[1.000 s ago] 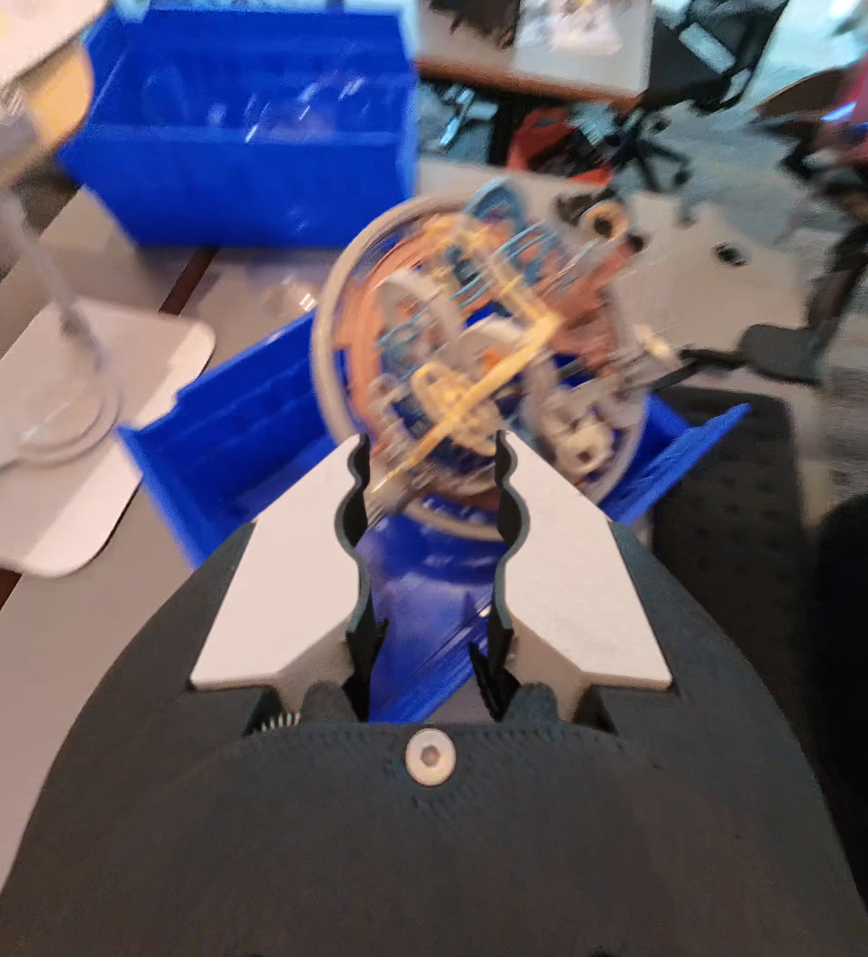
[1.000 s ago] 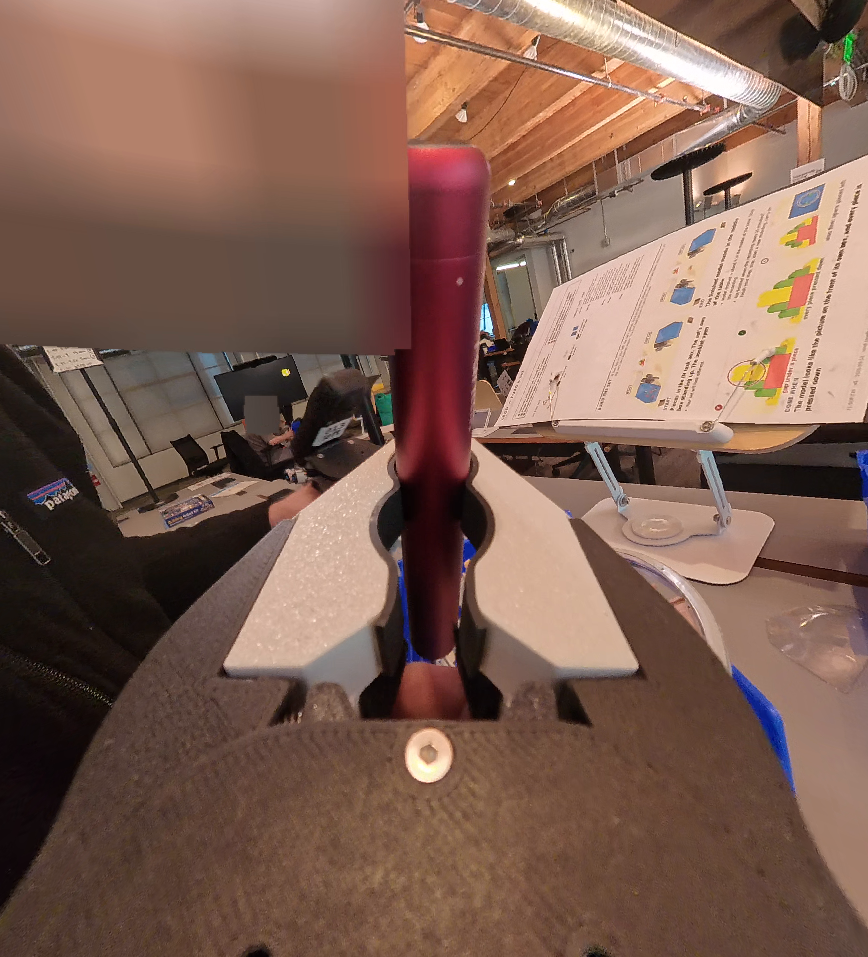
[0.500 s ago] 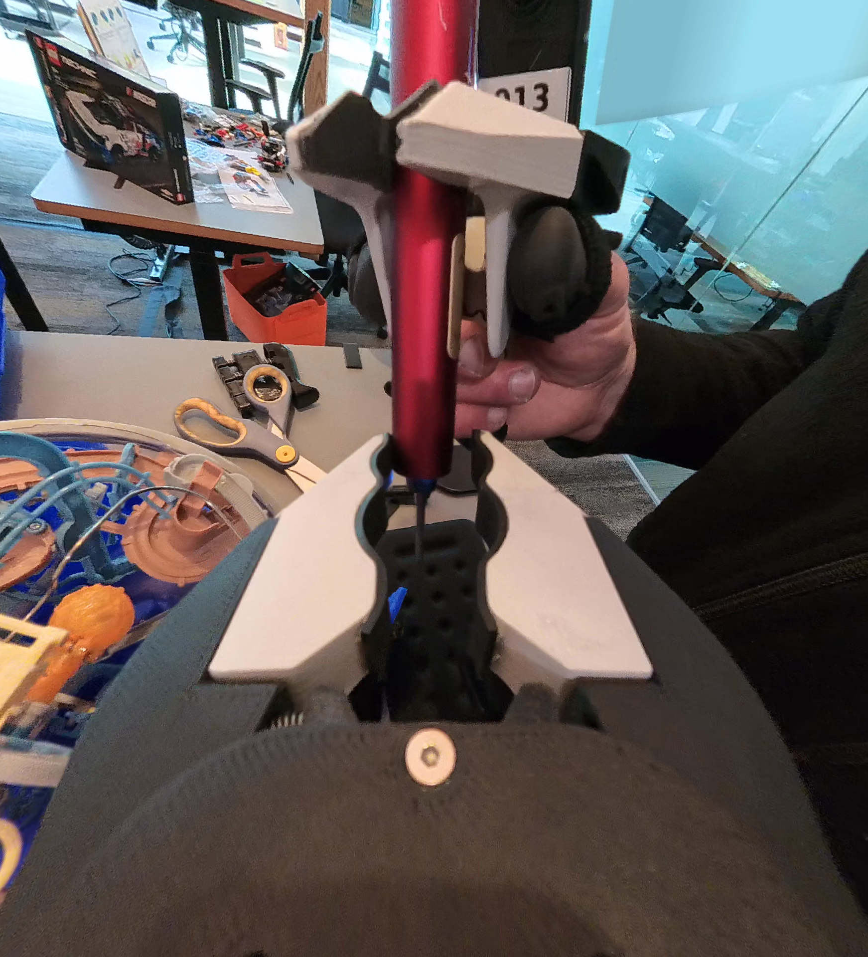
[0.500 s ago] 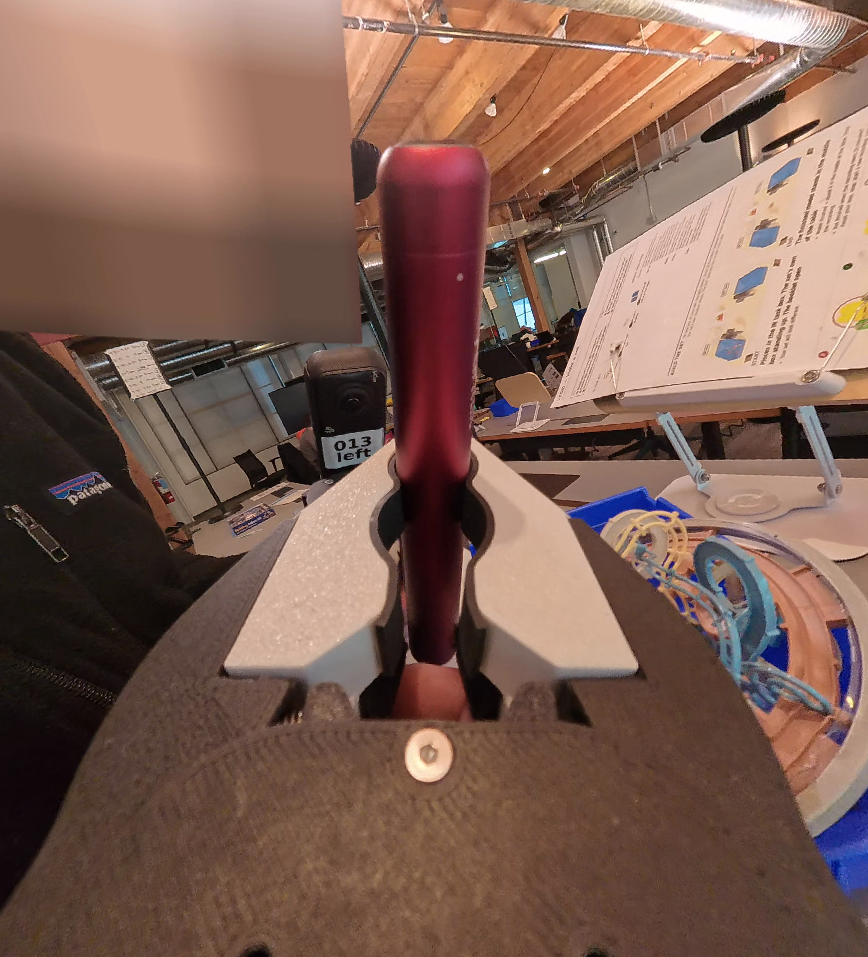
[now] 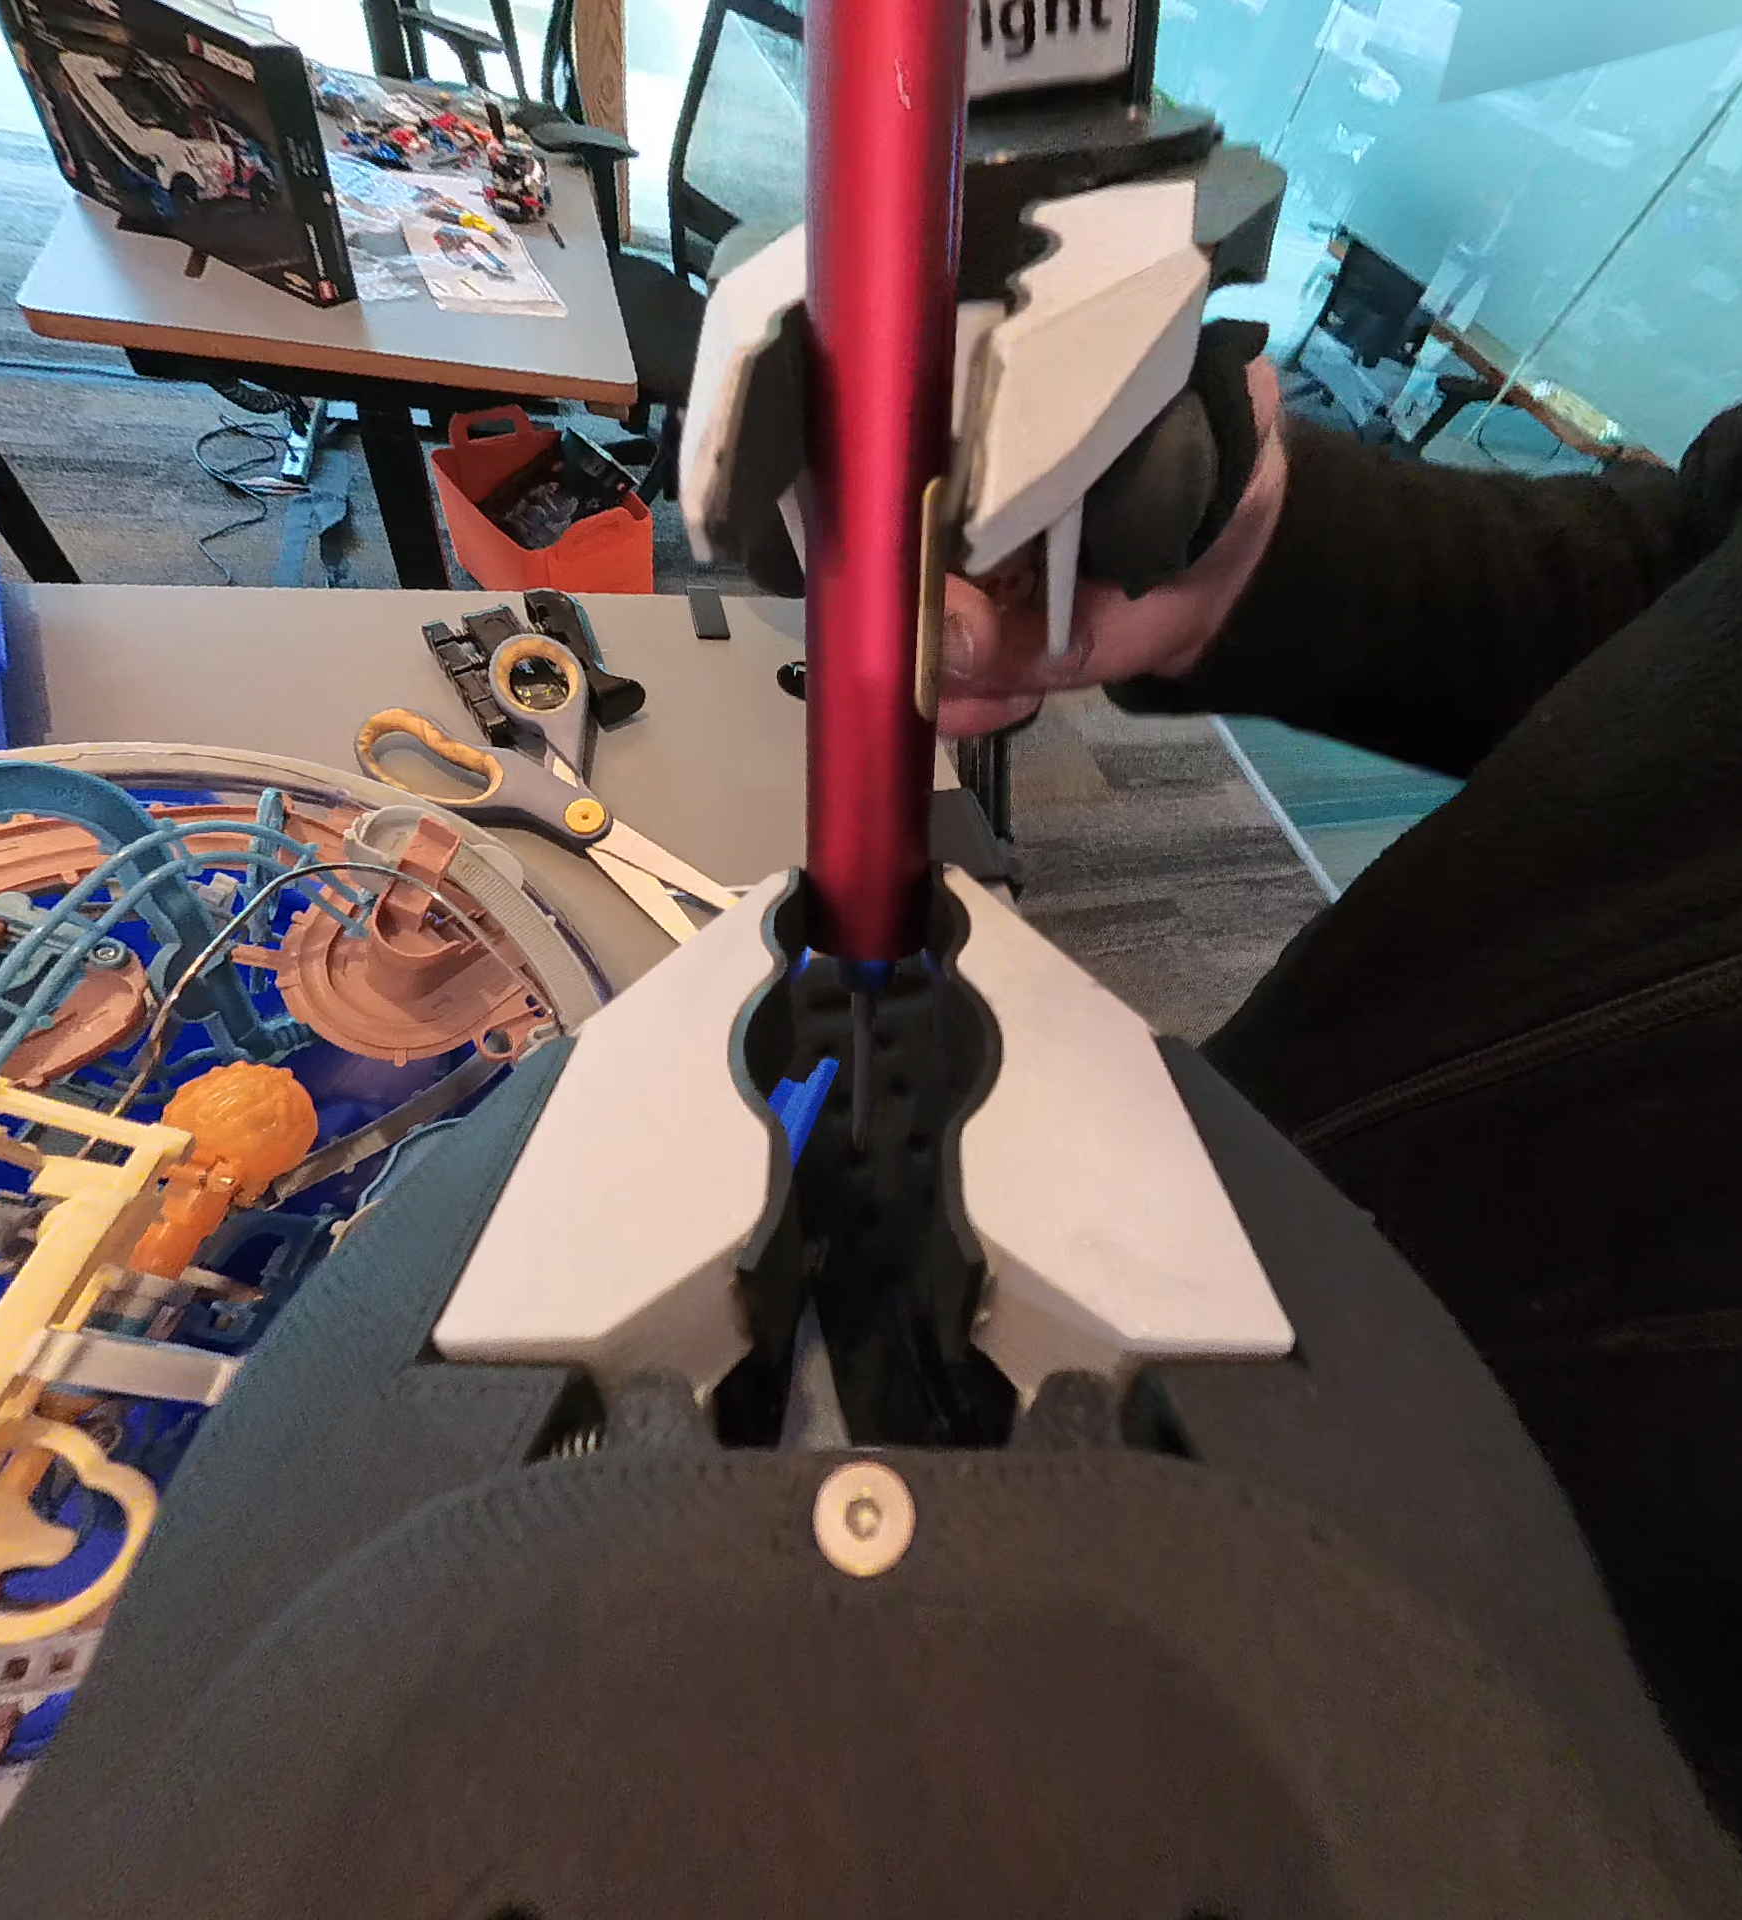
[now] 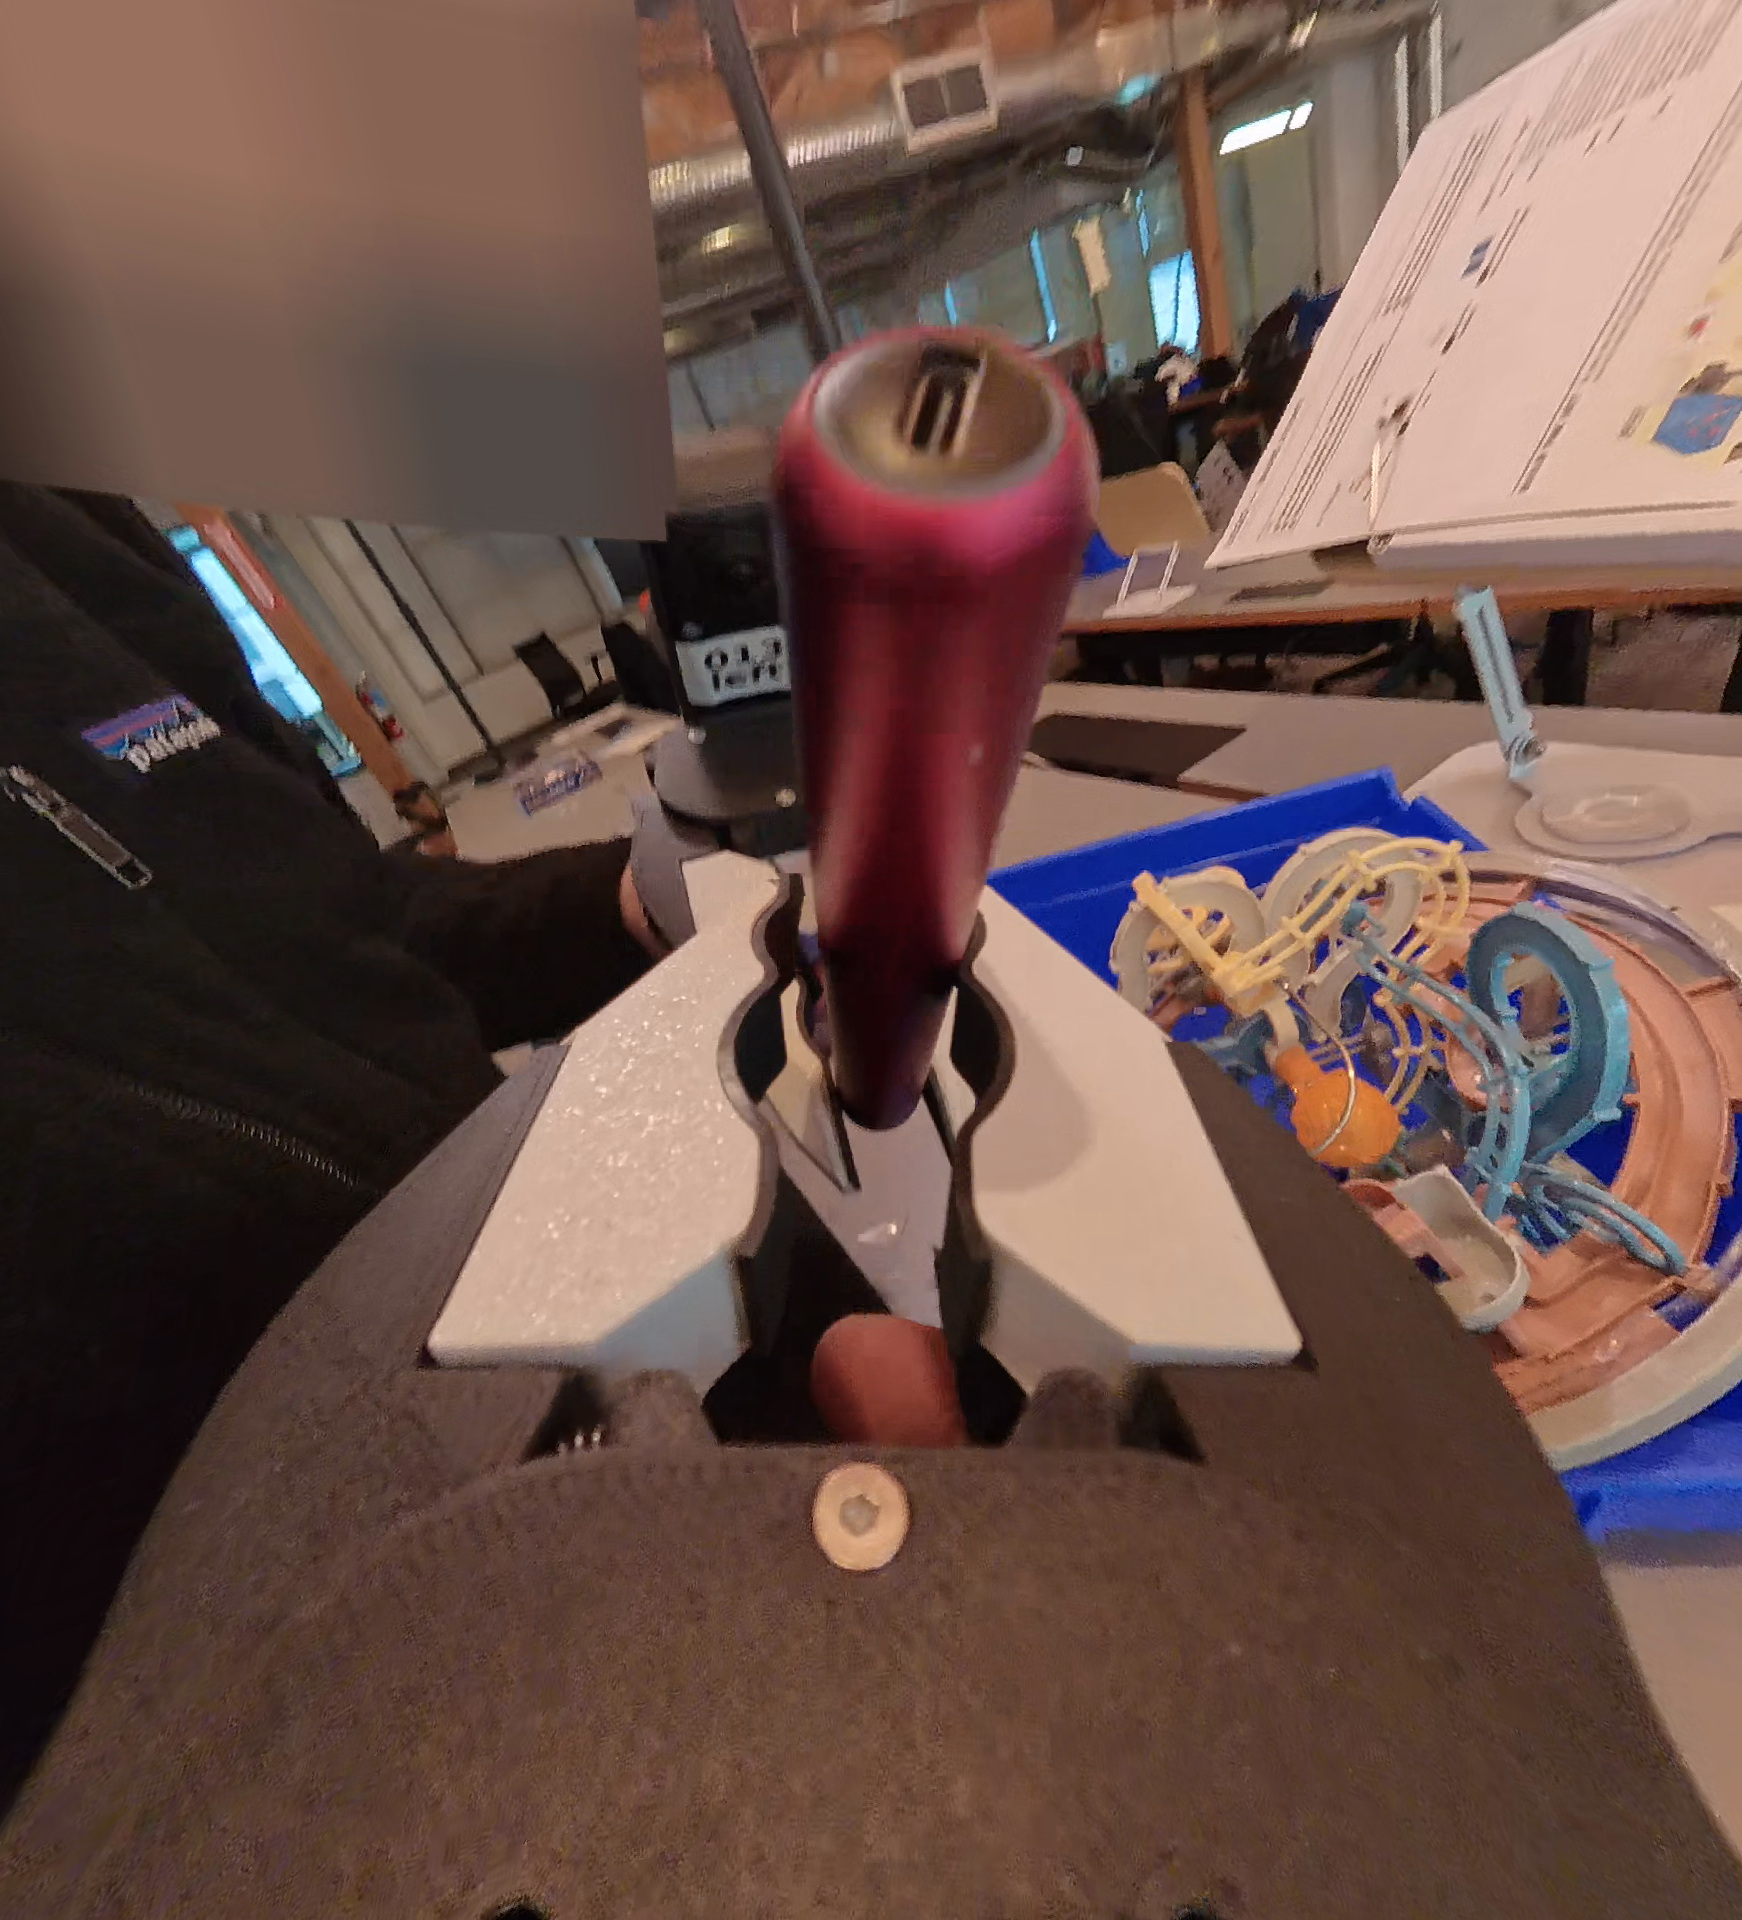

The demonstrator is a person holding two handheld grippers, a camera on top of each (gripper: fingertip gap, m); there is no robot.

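Observation:
A red screwdriver point(image 5: 872, 520) stands upright with its thin bit point(image 5: 862, 1070) pointing down. My left gripper point(image 5: 869, 904) is shut on its lower end. My right gripper point(image 6: 882, 914) sits higher on the handle with its jaws spread wider than the handle point(image 6: 908, 727), which leans between them. It also shows in the left wrist view point(image 5: 877, 499), held by a hand point(image 5: 1106, 644). The left gripper's fingers point(image 6: 805, 1122) show through the right gripper's gap. A clear half-dome marble maze toy point(image 5: 223, 987) point(image 6: 1469, 1091) lies in a blue bin point(image 6: 1158, 862) beside the grippers.
Scissors point(image 5: 493, 769) and a black tool point(image 5: 524, 644) lie on the grey table past the toy. A tilted document stand point(image 6: 1573, 312) is behind the bin. A person in a black jacket point(image 6: 171, 935) is close on one side. An orange tote point(image 5: 545, 509) sits on the floor. Some 7 cm of space lies between my two pairs of fingers.
The left gripper swung from the maze toy to the screwdriver's lower end and closed on it. The right gripper's jaws widened, and the handle now leans in its view.

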